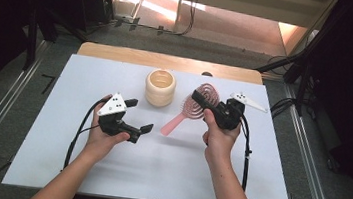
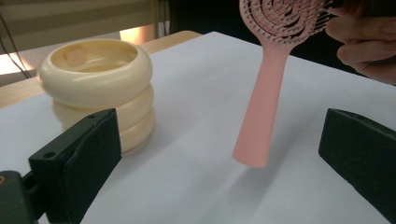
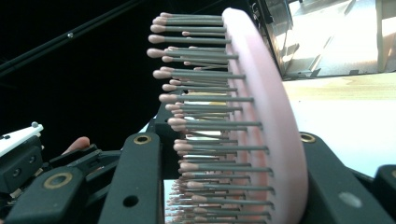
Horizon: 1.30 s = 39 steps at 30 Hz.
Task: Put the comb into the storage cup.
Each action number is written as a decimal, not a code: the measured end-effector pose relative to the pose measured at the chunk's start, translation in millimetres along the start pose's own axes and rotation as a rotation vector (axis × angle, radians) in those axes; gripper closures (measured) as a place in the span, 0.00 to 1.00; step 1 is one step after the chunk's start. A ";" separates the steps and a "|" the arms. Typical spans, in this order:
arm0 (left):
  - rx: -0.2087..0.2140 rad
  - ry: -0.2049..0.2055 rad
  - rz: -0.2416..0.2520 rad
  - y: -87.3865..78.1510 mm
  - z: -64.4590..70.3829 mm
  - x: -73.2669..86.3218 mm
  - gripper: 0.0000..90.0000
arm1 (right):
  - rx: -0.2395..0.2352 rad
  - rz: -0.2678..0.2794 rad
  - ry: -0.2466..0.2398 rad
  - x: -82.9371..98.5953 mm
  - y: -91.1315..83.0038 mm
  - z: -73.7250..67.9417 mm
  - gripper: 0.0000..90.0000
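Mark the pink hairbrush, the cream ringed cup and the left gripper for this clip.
pink hairbrush (image 2: 258, 116), left gripper view, middle of its handle.
cream ringed cup (image 1: 159, 88), high view, its outer wall.
left gripper (image 1: 139, 116), high view, midway between its open fingers.

Your tally on the white table (image 1: 155, 177): one pink hairbrush (image 1: 195, 106), bristle rows too many and too fine to count. One cream holder (image 1: 159, 87), built of three stacked rings. You carry two grippers: left gripper (image 1: 139, 115) and right gripper (image 1: 203, 98), two black jaws each. Two hands, one per gripper.
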<state>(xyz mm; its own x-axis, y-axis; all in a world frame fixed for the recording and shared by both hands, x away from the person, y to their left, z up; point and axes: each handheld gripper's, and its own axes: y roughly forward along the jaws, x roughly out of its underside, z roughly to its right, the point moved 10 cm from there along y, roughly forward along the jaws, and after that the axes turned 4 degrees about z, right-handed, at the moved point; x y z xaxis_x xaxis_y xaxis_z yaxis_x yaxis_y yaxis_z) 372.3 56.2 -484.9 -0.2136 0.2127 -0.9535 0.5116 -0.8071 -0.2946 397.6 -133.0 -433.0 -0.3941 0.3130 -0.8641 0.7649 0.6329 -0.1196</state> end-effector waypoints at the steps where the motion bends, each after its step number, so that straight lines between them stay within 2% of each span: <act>1: -0.002 -0.007 0.005 -2.0 -1.1 0.9 0.00 | -0.001 -0.001 -0.001 -0.2 0.1 -0.5 0.67; 15: -0.071 -0.032 0.023 -33.1 -21.2 15.5 0.00 | 0.002 -0.011 -0.085 -4.1 2.5 -5.3 0.67; 22: -0.106 -0.044 0.038 -51.0 -29.1 23.3 0.00 | -0.004 -0.014 -0.091 -6.2 3.0 -4.7 0.67; 30: -0.149 -0.062 0.050 -68.9 -39.2 35.0 0.00 | -0.010 -0.014 -0.134 -8.9 3.6 -6.3 0.67; 34: -0.170 -0.083 0.066 -79.8 -42.4 39.6 0.00 | -0.012 -0.015 -0.149 -10.0 3.3 -8.0 0.67; 39: -0.191 -0.083 0.067 -89.8 -45.6 45.2 0.00 | -0.013 -0.014 -0.156 -11.3 2.7 -6.8 0.67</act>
<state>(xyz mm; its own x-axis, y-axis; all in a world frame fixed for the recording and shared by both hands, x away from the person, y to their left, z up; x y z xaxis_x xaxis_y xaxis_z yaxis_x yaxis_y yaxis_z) 354.7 163.3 -504.5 -0.2373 0.1096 -0.9652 0.6738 -0.6972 -0.2448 400.6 -130.0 -420.2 -0.3204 0.1908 -0.9279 0.7528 0.6459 -0.1271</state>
